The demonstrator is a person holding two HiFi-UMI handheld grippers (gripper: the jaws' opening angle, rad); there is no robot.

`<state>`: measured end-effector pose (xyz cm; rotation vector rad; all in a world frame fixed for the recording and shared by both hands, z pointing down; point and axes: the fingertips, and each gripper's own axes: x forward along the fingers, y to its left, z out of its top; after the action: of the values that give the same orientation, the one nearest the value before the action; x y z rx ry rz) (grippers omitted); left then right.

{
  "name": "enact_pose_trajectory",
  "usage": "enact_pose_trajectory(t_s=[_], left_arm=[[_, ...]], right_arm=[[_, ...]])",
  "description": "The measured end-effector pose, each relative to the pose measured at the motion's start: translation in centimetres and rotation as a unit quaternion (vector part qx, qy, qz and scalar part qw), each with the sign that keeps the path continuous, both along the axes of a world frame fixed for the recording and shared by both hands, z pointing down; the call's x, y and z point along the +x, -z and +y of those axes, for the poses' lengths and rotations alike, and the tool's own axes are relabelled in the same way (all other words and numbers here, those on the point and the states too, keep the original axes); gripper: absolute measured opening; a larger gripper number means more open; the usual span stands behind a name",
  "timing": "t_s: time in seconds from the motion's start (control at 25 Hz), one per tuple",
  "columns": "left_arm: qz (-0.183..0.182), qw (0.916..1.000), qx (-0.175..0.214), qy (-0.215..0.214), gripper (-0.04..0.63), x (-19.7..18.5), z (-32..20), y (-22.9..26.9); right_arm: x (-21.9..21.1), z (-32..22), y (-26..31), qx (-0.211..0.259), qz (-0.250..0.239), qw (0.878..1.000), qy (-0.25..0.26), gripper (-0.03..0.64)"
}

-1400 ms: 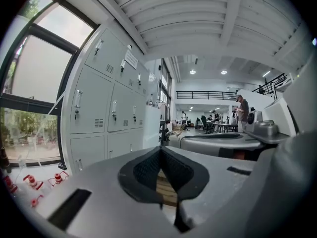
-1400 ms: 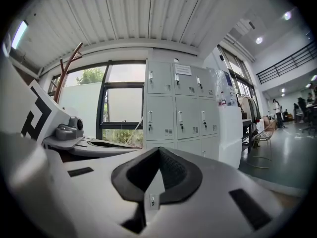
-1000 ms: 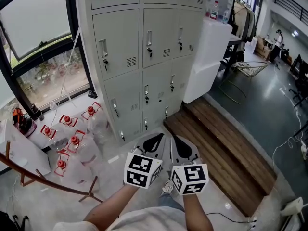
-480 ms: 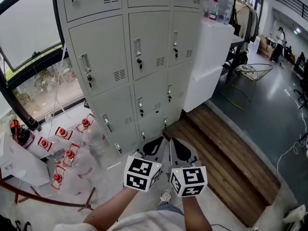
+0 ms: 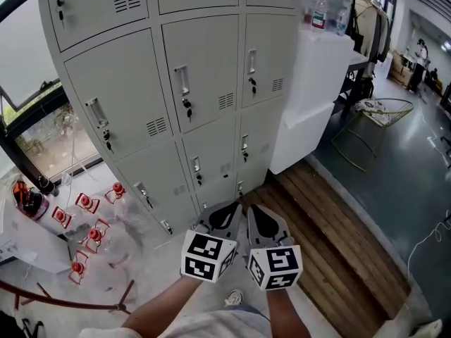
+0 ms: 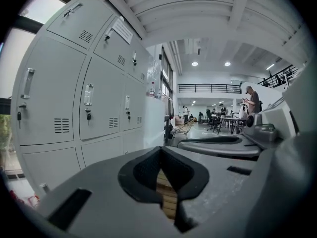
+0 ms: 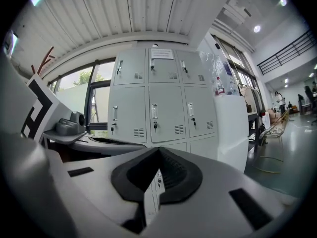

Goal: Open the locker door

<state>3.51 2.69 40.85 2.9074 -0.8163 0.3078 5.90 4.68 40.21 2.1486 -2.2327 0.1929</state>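
Locker door (image 5: pixel 208 72) in the middle column of the grey bank is seen shut in the head view, with its upright handle (image 5: pixel 182 82) and a key (image 5: pixel 187 108) hanging just beneath, well ahead of and above both tools. The left gripper (image 5: pixel 224 215) and the right gripper (image 5: pixel 263 221) are held side by side low in front of the person, each with its jaws brought together on nothing. No door is touched, so the approach is judged unfinished. It would be done well if one gripper were raised to handle height, its jaws parted before arrival and closed squarely over the handle, and the pull taken along the hinge's arc rather than straight back. Every compartment in the bank is closed, so nothing can be told of the contents. On the floor to the left, what appear to be clear bottles with red caps (image 5: pixel 90 220) are scattered, though blur leaves this uncertain, and a bottle (image 5: pixel 320 10) is stood on the white cabinet (image 5: pixel 310 97) beside the lockers. In the left gripper view the jaws are shown meeting at their tips, with only the wooden platform (image 6: pixel 166 187) glimpsed behind them. In the right gripper view the jaws are likewise closed and empty, and the lockers are faced nearly head-on, well apart.
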Motion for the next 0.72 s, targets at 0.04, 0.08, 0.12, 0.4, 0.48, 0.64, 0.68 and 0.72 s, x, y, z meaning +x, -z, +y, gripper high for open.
enact_pose_trajectory(t_s=[0.04, 0.08, 0.12, 0.4, 0.48, 0.64, 0.68, 0.72], left_arm=[[-0.001, 1.0, 0.001, 0.003, 0.006, 0.6, -0.5, 0.0], [-0.002, 1.0, 0.002, 0.007, 0.006, 1.1, -1.0, 0.1], [-0.003, 0.9999, 0.003, 0.011, 0.006, 1.6, -1.4, 0.1], [-0.004, 0.9991, 0.0, 0.041, 0.006, 3.1, -3.9, 0.2], [-0.002, 0.9987, -0.002, 0.05, 0.006, 3.1, -4.6, 0.2], [-0.002, 0.9977, 0.0, 0.068, 0.006, 2.7, -6.0, 0.1], [-0.002, 0.9975, 0.001, 0.071, 0.006, 2.5, -6.4, 0.1], [-0.002, 0.9972, 0.001, 0.074, 0.006, 2.4, -6.8, 0.1]], right_arm=[[0.5, -0.6, 0.0, 0.0, 0.0, 1.0, 0.005, 0.0], [0.9, -1.1, 0.1, 0.001, 0.0, 1.0, 0.01, 0.0], [1.4, -1.5, 0.2, 0.001, 0.0, 1.0, 0.015, 0.0], [3.1, -4.0, 0.7, 0.008, -0.003, 0.999, 0.046, 0.0], [3.2, -4.7, 0.7, 0.009, -0.006, 0.998, 0.055, 0.0], [2.8, -6.1, 0.8, 0.011, -0.005, 0.997, 0.074, 0.0], [2.7, -6.6, 0.8, 0.011, -0.005, 0.997, 0.079, 0.0], [2.5, -7.1, 0.8, 0.011, -0.005, 0.996, 0.083, 0.0]])
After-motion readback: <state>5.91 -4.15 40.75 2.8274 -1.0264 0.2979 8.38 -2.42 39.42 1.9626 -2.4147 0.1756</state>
